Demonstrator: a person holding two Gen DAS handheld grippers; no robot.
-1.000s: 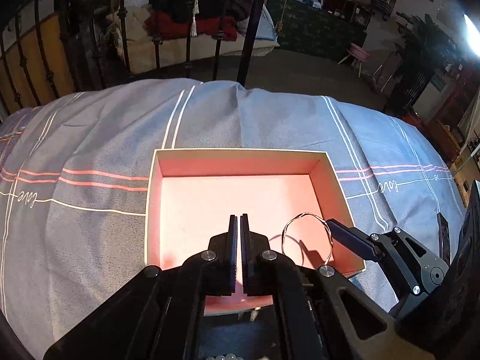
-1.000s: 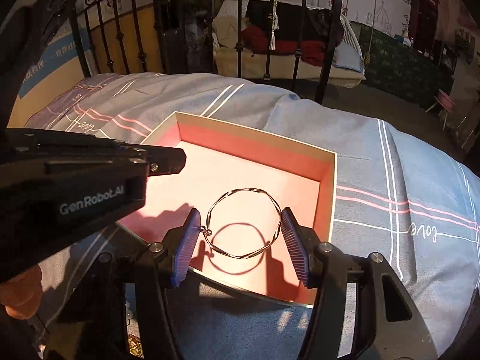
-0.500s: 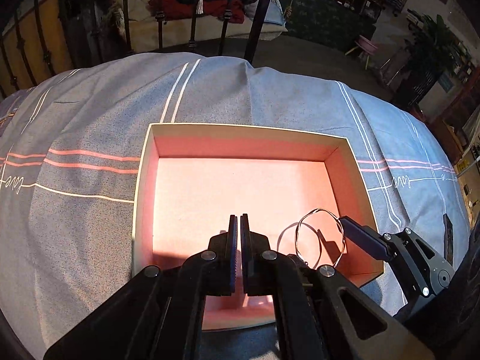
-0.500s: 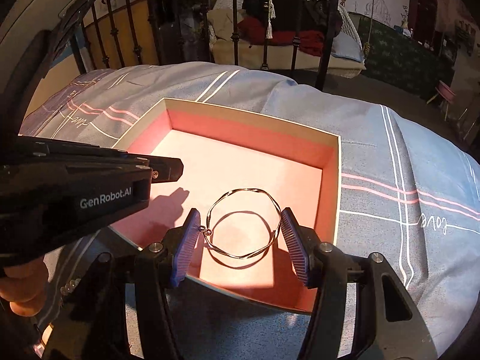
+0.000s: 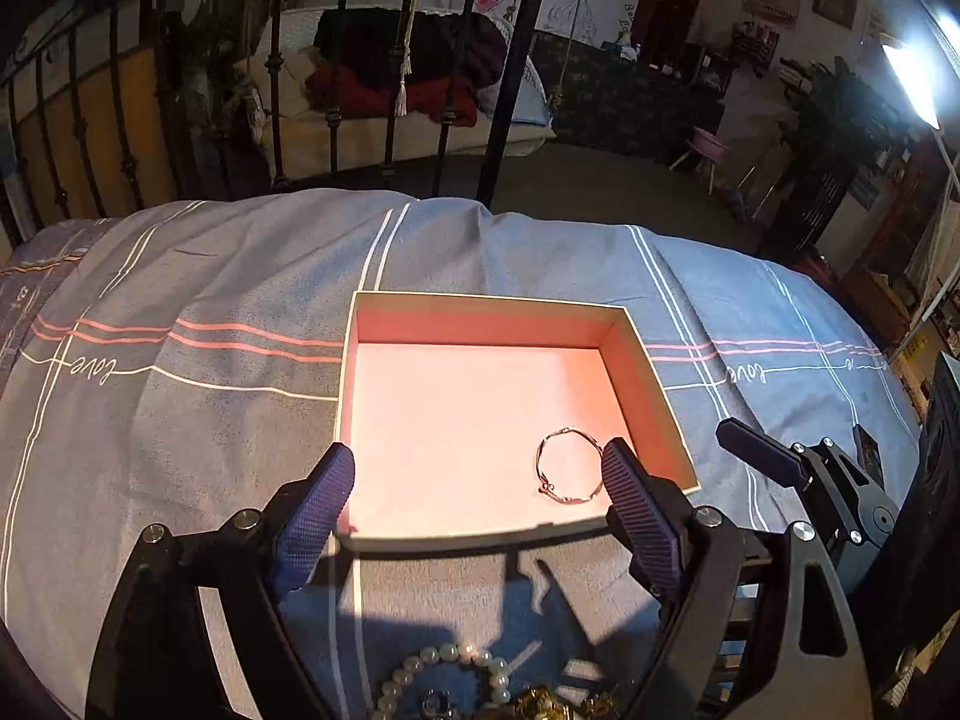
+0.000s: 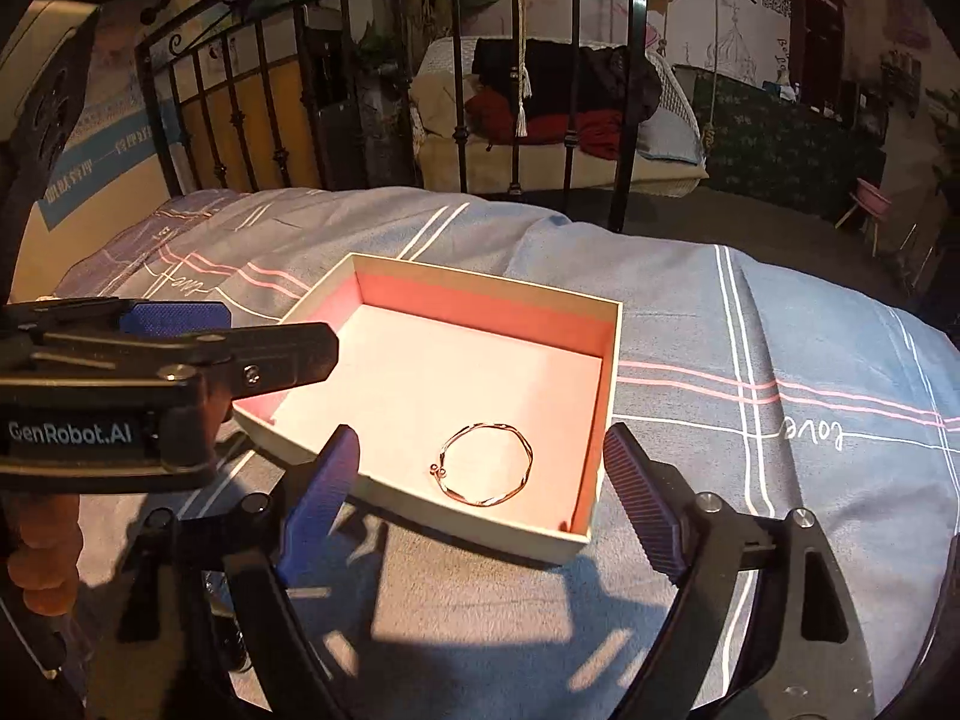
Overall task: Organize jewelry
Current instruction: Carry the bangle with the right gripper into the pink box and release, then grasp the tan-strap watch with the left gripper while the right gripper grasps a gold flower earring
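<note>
An open box with a pink inside (image 5: 492,318) (image 6: 492,291) sits on the grey-blue bedspread. A thin wire bangle (image 5: 569,465) (image 6: 486,463) lies flat on the box floor near its right front corner. My left gripper (image 5: 477,498) is open and empty, held above the box's front edge. My right gripper (image 6: 480,480) is open and empty, pulled back above the box's near edge with the bangle below between its fingers. A pearl bracelet (image 5: 447,675) and gold jewelry (image 5: 552,705) lie on the bed under the left gripper.
The bedspread (image 5: 180,420) has pink and white stripes. A black metal bed rail (image 5: 504,90) (image 6: 456,108) stands behind the bed. The left gripper's body (image 6: 120,384) fills the left of the right wrist view.
My right gripper opened and let the bangle drop into the box, then drew back. My left gripper opened from shut and pulled back toward the jewelry pile.
</note>
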